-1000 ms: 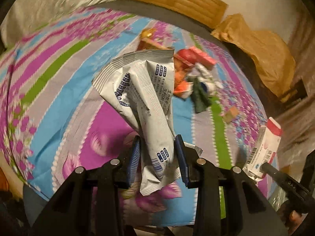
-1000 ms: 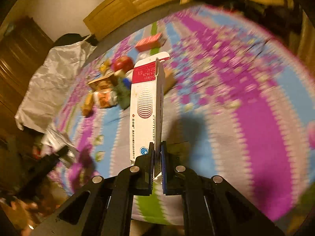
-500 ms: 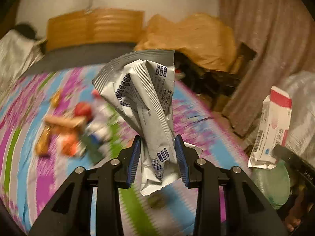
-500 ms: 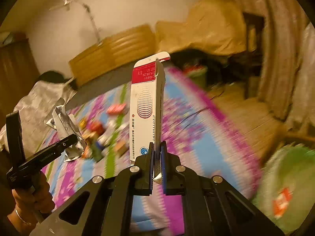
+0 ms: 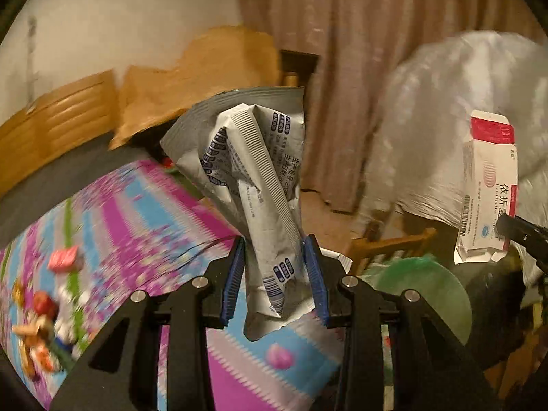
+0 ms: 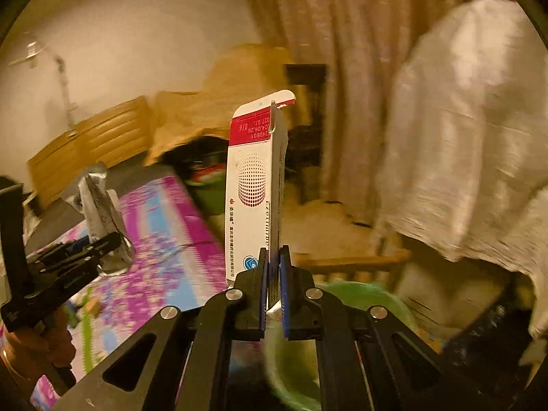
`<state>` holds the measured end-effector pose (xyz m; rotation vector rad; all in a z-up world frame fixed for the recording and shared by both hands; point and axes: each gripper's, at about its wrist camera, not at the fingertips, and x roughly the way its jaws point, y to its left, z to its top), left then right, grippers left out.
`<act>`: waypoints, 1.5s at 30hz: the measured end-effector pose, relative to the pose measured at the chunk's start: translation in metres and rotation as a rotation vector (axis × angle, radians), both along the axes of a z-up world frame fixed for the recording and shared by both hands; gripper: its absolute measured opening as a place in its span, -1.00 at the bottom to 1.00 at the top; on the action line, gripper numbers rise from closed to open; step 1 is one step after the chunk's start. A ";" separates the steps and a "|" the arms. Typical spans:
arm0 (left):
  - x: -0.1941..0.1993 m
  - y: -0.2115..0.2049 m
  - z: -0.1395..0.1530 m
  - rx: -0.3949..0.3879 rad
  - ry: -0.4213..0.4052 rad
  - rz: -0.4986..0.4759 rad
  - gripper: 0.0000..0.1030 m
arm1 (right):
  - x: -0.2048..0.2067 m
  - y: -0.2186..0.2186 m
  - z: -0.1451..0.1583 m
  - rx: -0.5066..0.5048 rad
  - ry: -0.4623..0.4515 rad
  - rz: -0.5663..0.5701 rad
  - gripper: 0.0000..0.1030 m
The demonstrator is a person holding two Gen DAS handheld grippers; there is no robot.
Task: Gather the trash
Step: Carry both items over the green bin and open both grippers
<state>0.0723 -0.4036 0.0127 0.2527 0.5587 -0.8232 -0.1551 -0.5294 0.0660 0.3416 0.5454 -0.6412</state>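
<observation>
Through the left wrist camera I see my left gripper [image 5: 275, 275] with its jaws part-way closed, the blue pads pressing both sides of a crumpled silver wrapper [image 5: 251, 185] printed in dark blue. The wrapper stands up out of the jaws and fans wide at its top, held in the air over the near corner of the bed [image 5: 137, 212], whose cover is striped in purple, blue and green. A small heap of leftover litter [image 5: 44, 322], red, orange and white bits, lies blurred on the cover toward the bed's left edge. Past the bed's corner, low on the right, sits a bin with a green liner [image 5: 421, 284]. Above it the white and red carton [image 5: 488, 188] hangs upright, pinched at its lower edge by the dark tip of my right gripper [image 5: 513, 231]. Behind are a beige curtain [image 5: 359, 51] and a wooden headboard [image 5: 58, 116].

Through the right wrist camera, my right gripper [image 6: 273, 287] has its jaws all but closed, clamped on the thin bottom edge of the flattened carton [image 6: 253, 185], which rises straight up with its red band on top. The green-lined bin [image 6: 363, 294] lies just under and behind the jaws. On the left, a hand [image 6: 37, 346] holds my left gripper [image 6: 102, 239] over the bed's edge [image 6: 164, 239], the silver wrapper [image 6: 99, 212] sticking up from it.
</observation>
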 end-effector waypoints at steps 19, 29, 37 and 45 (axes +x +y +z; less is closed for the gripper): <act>-0.071 -0.145 -0.030 0.182 -0.008 -0.376 -0.34 | -0.060 -0.077 -0.067 0.055 0.211 -0.264 -0.86; -0.078 -0.156 -0.063 0.274 0.019 -0.418 -0.33 | -0.059 -0.080 -0.097 0.109 0.246 -0.265 -0.86; -0.078 -0.160 -0.072 0.289 0.030 -0.436 -0.33 | -0.054 -0.078 -0.112 0.147 0.259 -0.262 -0.86; -0.073 -0.162 -0.081 0.303 0.046 -0.436 -0.33 | -0.047 -0.073 -0.122 0.170 0.277 -0.252 -0.86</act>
